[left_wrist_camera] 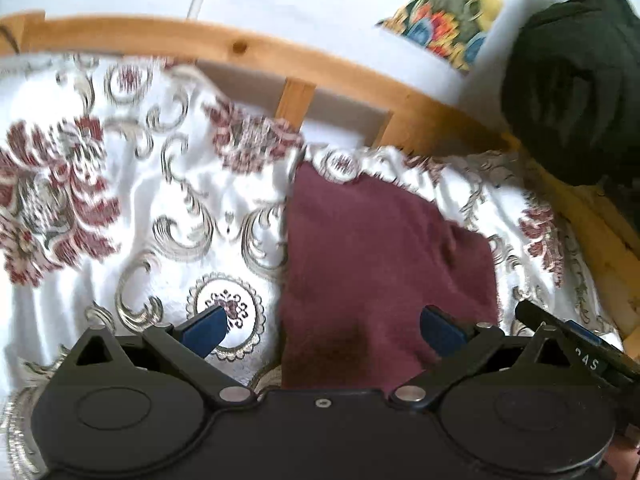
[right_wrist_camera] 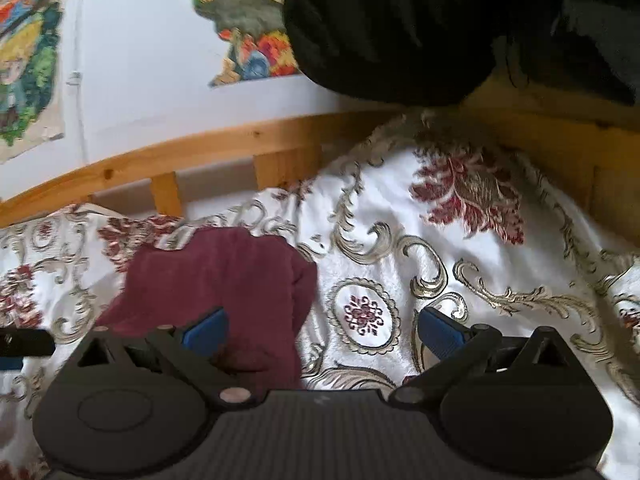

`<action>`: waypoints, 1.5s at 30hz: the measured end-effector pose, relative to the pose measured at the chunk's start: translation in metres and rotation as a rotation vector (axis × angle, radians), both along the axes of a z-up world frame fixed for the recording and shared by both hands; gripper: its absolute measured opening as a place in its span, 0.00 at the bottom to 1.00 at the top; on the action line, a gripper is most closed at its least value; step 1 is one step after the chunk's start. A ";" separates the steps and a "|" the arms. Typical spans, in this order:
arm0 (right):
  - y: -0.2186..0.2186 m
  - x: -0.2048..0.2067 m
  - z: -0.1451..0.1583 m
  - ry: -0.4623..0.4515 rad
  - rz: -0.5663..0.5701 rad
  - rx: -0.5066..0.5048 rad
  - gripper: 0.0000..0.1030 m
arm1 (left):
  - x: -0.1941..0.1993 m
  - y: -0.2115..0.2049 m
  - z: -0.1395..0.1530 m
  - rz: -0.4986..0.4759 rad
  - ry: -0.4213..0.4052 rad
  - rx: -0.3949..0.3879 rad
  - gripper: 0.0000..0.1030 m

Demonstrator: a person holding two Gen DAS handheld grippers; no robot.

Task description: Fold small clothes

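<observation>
1 maroon garment (left_wrist_camera: 384,264) lies on 1 floral bedspread (left_wrist_camera: 132,208), bordered by 1 wooden bed rail (left_wrist_camera: 224,42). 2 grippers appear, left gripper (left_wrist_camera: 324,326) and right gripper (right_wrist_camera: 322,330). 2 colourful pictures (right_wrist_camera: 28,64) hang on the wall; 1 black bundle (right_wrist_camera: 392,28) sits beyond.

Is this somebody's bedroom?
Probably a bedroom. A flowery white bedspread covers what looks like a bed with a wooden frame, a maroon garment lies on it, and colourful pictures hang on the wall.
</observation>
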State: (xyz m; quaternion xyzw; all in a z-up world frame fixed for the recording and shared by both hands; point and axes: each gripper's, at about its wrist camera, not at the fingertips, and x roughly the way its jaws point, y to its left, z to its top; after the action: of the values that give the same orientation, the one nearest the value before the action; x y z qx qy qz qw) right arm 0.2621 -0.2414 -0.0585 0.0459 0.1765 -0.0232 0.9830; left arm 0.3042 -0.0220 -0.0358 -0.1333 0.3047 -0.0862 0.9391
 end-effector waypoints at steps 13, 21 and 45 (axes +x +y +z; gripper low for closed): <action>-0.003 -0.075 0.026 -0.071 -0.016 0.046 1.00 | -0.075 -0.005 0.026 -0.020 -0.176 0.106 0.99; -0.006 -0.113 0.032 -0.097 -0.047 0.062 1.00 | -0.103 -0.005 0.032 -0.034 -0.235 0.124 0.99; 0.002 -0.194 0.038 -0.094 -0.037 0.080 1.00 | -0.175 -0.009 0.035 -0.109 -0.183 0.137 0.99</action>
State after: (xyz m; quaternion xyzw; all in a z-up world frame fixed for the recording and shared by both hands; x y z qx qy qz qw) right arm 0.0679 -0.2398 -0.0202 0.0893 0.1300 -0.0323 0.9870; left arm 0.1290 -0.0315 -0.0010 -0.0439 0.2298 -0.1278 0.9638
